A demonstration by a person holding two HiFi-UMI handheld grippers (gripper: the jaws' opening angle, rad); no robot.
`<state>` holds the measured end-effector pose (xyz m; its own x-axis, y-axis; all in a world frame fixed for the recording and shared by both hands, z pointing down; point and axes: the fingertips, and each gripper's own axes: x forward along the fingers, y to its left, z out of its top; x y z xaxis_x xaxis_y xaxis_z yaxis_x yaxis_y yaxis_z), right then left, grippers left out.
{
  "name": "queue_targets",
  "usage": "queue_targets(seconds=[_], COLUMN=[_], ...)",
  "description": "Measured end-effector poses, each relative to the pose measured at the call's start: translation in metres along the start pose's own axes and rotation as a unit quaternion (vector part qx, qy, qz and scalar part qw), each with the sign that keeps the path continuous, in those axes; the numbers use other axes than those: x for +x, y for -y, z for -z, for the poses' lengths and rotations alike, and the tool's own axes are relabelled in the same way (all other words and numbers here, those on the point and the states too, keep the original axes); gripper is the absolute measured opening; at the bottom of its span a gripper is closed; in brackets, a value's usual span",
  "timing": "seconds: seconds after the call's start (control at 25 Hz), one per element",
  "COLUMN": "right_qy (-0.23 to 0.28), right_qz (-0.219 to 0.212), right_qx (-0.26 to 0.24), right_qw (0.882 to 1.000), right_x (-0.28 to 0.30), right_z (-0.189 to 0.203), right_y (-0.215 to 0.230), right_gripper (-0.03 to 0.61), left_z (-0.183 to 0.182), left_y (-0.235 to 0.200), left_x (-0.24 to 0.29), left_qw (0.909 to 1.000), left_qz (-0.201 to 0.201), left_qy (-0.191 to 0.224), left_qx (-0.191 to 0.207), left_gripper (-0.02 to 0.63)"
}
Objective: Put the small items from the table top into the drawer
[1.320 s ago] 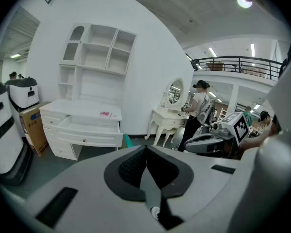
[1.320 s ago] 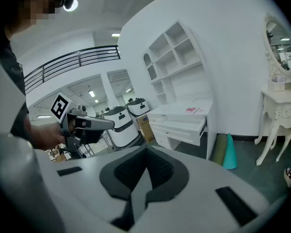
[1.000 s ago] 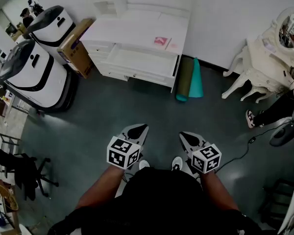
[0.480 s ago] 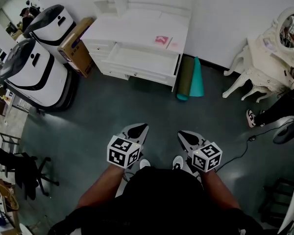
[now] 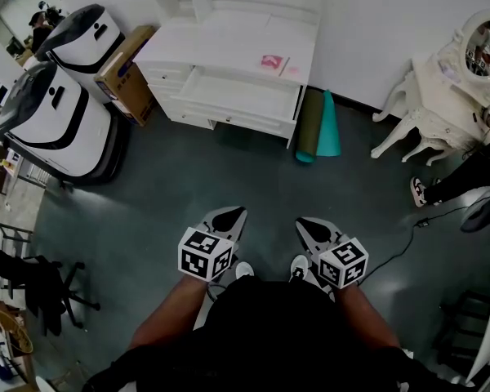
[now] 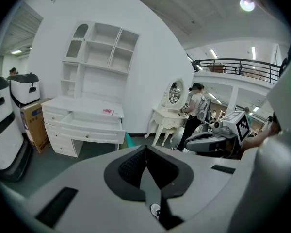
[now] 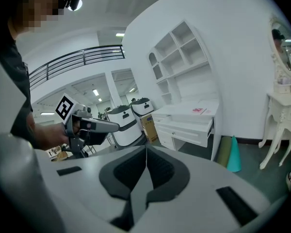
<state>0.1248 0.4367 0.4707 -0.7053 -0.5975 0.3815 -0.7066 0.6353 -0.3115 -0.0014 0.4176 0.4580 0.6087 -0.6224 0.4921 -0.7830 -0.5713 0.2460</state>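
jaws closed together, nothing held, on left gripper (image 5: pixel 229 217) and right gripper (image 5: pixel 311 229); worktop (image 5: pixel 220 49) and pulled-out drawer (image 5: pixel 238 96) far off.

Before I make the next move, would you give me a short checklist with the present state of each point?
1. The drawer is open: ok.
2. The left claw is empty: ok, shut on nothing.
3. The right claw is empty: ok, shut on nothing.
4. A pink item lies on the desk top: ok.
5. The desk is within reach: not ok, it stands well ahead.
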Motion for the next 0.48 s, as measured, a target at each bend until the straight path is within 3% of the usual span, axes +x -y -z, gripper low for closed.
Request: queue_targets(seconds=[0.48], right_qy=[0.006], right_qz=[0.029], right_qx=[-0.001], right_qw=[1.000], right_x=[0.033], right_z=[0.007], right_y=[-0.044], right_gripper=[0.028], left_z=[0.018], left_y=[-0.034], left_x=[-0.040], left_qw=[0.9997], left_qz=[0.011], left_qy=[-0.006], left_qx=[0.020], left_gripper=[0.011])
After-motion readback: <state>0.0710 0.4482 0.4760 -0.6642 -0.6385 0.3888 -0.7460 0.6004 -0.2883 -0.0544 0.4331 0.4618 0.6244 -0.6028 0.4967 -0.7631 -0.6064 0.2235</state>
